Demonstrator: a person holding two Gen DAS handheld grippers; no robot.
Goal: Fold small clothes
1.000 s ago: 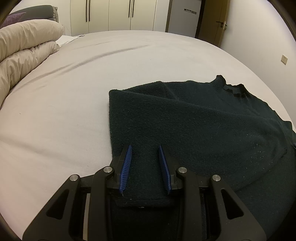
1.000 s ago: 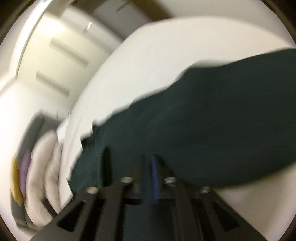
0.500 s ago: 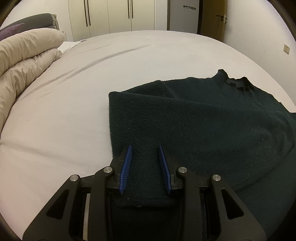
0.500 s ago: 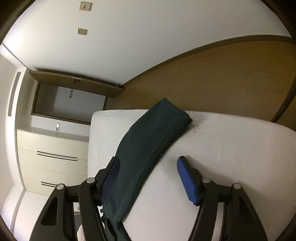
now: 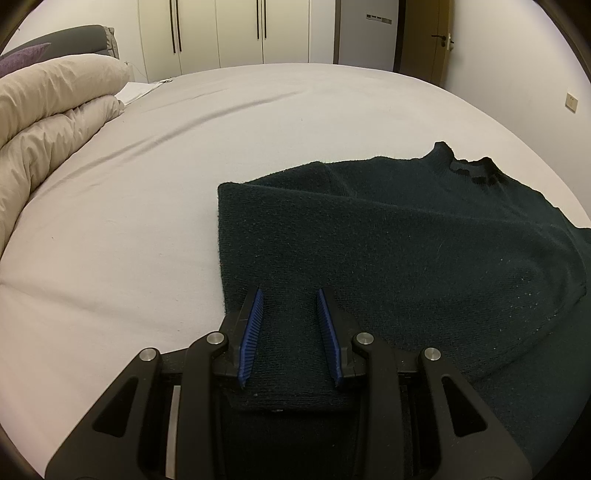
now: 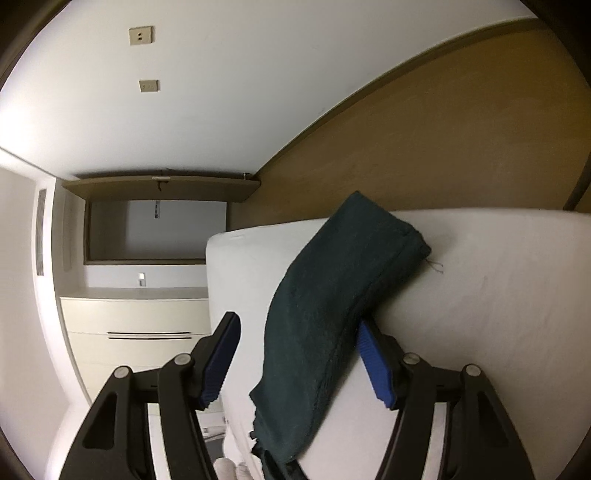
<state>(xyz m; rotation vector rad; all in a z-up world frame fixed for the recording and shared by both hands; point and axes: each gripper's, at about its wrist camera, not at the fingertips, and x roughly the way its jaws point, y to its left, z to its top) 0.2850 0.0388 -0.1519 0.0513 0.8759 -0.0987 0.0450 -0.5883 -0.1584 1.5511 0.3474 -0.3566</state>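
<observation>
A sweater [image 5: 388,251] lies spread on the bed [image 5: 184,166], its collar at the far right and its near hem between the fingers of the left gripper [image 5: 289,299]. A rolled duvet [image 5: 48,122] sits at the bed's far left, wardrobe doors [image 5: 221,33] behind it. At the bed's edge, the sweater's sleeve [image 6: 332,295] lies between the right gripper's [image 6: 295,325] parted fingers.

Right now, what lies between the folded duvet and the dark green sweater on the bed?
Only bare sheet: the left wrist view shows nothing between the duvet and the sweater.
</observation>
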